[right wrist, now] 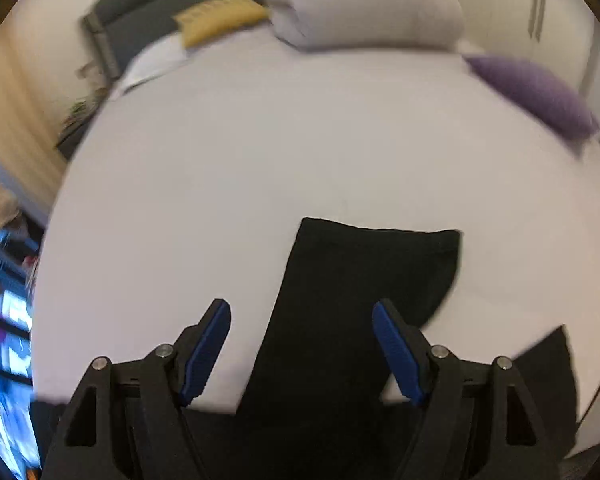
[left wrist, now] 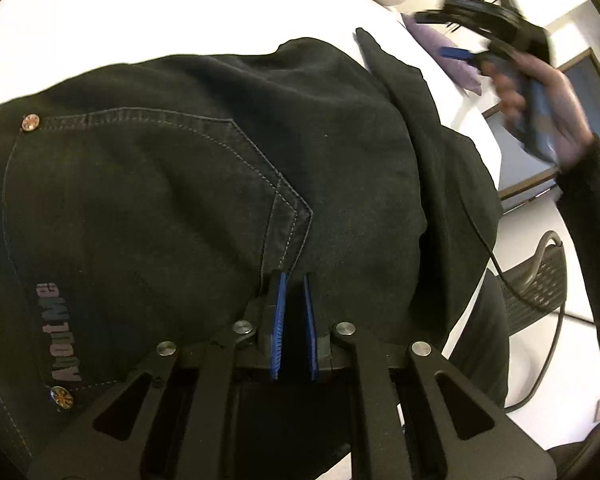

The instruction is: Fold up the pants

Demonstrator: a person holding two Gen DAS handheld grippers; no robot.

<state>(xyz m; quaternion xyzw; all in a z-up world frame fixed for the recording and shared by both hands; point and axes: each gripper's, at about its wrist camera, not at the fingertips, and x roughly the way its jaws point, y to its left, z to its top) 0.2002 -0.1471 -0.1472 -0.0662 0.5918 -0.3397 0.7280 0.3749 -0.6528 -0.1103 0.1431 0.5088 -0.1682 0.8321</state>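
The black pants lie spread on the white bed. The left gripper, clenched shut, angles down onto them; the right gripper hangs above them, jaws wide and empty.

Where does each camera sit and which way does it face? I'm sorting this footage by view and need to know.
Left wrist: on the left gripper, looking steeply down at the black pants; jaws nearly closed on fabric. The right hand shows blurred at upper right.
Right wrist: on the right gripper, looking down over the white bed and a pant leg; fingers apart, nothing between them.
Shared: pants, bed, purple pillow.
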